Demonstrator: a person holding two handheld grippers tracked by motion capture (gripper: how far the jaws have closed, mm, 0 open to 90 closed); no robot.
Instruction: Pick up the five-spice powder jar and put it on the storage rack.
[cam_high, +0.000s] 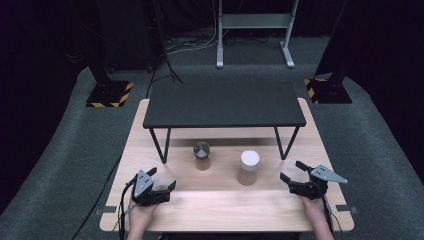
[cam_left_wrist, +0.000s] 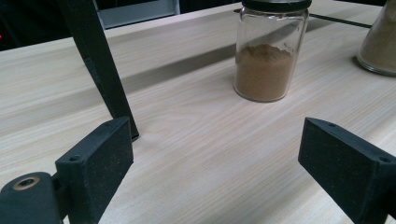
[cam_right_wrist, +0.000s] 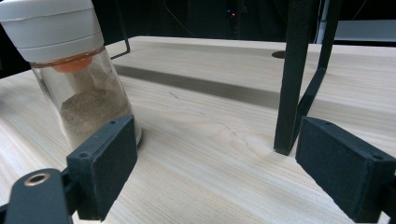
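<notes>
- Both spice jars stand upright before the black shelf (cam_high: 224, 104), between your hands.
- Your right gripper (cam_high: 293, 176), jaws apart and empty, sits just beside the white-lidded jar (cam_high: 248, 167).
- Left gripper (cam_high: 161, 179) also gapes, dark-lidded jar (cam_high: 202, 156) farther off.

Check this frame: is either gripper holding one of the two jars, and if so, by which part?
Nothing is held. The left gripper and the right gripper both rest open on the table, short of the dark-lidded jar and the white-lidded jar.
</notes>
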